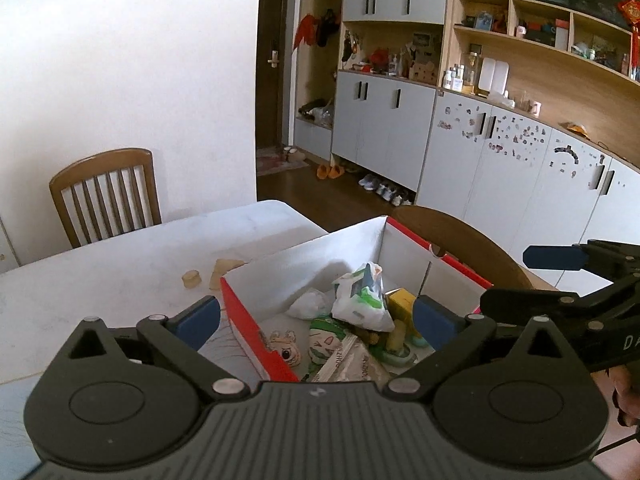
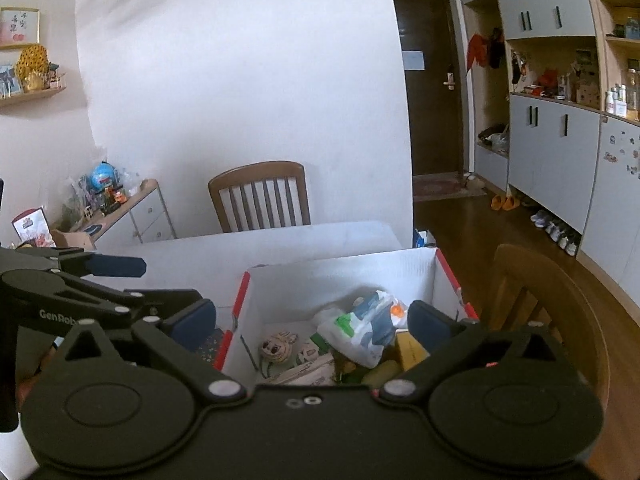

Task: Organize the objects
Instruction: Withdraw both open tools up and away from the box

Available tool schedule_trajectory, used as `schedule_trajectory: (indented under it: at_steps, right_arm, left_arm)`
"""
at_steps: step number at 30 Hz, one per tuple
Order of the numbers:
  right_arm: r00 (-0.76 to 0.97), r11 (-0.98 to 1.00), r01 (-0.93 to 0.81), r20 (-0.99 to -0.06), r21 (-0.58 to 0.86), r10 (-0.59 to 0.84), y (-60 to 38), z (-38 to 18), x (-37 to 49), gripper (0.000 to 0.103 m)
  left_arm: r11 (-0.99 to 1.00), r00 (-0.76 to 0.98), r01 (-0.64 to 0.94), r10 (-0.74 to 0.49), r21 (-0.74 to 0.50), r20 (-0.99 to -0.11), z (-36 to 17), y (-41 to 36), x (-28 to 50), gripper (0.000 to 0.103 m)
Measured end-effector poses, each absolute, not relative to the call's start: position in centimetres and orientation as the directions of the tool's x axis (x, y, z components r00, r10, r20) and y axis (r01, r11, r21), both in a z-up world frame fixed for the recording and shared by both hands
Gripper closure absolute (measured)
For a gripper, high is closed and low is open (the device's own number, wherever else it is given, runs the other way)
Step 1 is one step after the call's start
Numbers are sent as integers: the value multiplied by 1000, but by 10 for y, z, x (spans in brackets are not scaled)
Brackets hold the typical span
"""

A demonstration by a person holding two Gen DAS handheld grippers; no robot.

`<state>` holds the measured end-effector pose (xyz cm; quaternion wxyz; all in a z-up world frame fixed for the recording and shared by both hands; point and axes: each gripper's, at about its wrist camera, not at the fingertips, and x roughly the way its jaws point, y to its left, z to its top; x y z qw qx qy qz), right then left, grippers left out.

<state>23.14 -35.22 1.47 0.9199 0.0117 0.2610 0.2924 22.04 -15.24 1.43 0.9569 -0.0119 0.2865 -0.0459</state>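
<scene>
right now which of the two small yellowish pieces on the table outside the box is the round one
The left piece, a short round disc standing apart from the box. The other piece is wedge-shaped and lies beside the box's wall.

Left gripper and right gripper side by side, jaws spread wide, empty

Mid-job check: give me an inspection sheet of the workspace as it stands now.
Surface: white table, mostly bare.
Job's things: red-edged white box holding a plastic bag, a tiger toy, a yellow carton and packets.
Clutter: two small beige pieces on the table outside the box.
Grippers: left gripper and right gripper both open, nothing between the fingers.
Cables: nothing seen.
Surroundings: wooden chairs, grey cabinets, shoes on the floor.
</scene>
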Motion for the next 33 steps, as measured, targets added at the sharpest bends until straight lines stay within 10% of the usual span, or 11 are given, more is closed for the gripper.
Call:
schedule_trajectory:
  at_steps: [33]
  right_arm:
    - [767,899,-404,-473,170,435,-353,5,204,1]
  left_arm:
    - [985,811,159,-169,-66,-561,4,-150,207,0]
